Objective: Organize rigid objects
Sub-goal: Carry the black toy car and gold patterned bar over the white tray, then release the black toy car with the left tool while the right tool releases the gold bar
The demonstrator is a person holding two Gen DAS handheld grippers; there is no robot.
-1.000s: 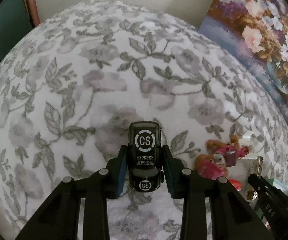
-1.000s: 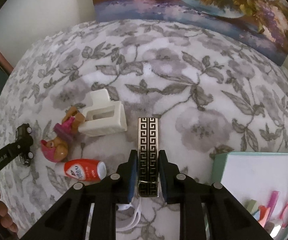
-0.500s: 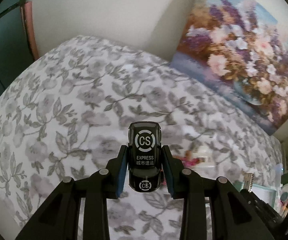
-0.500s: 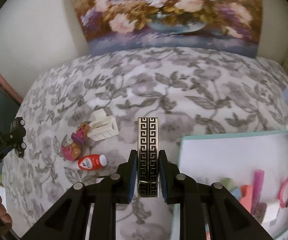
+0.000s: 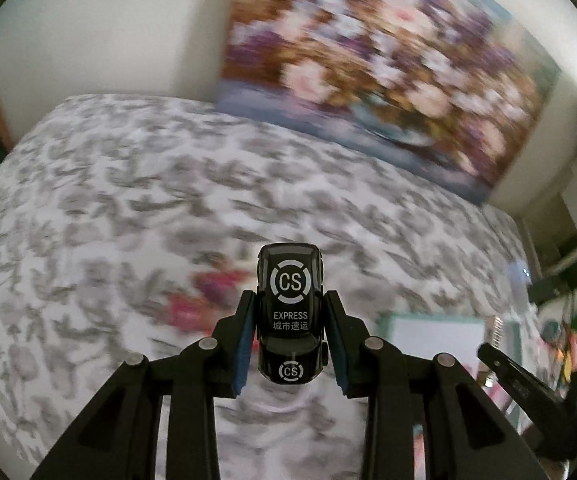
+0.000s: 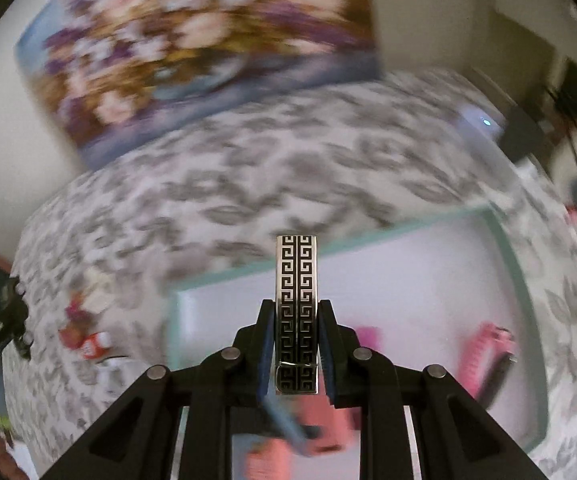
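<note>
While the right gripper (image 6: 297,350) pinches the patterned clip (image 6: 296,312) over the teal-rimmed box (image 6: 516,264) holding blurry pink bits (image 6: 488,344), the left gripper's (image 5: 291,350) fingers (image 5: 244,344) clamp the black toy car (image 5: 291,312) above the floral bedspread (image 5: 128,200).

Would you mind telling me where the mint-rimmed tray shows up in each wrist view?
Left wrist: tray at lower right, behind the right gripper.
Right wrist: tray fills centre and right, under the clip.
Shared landmark: the flower painting against the wall.
</note>
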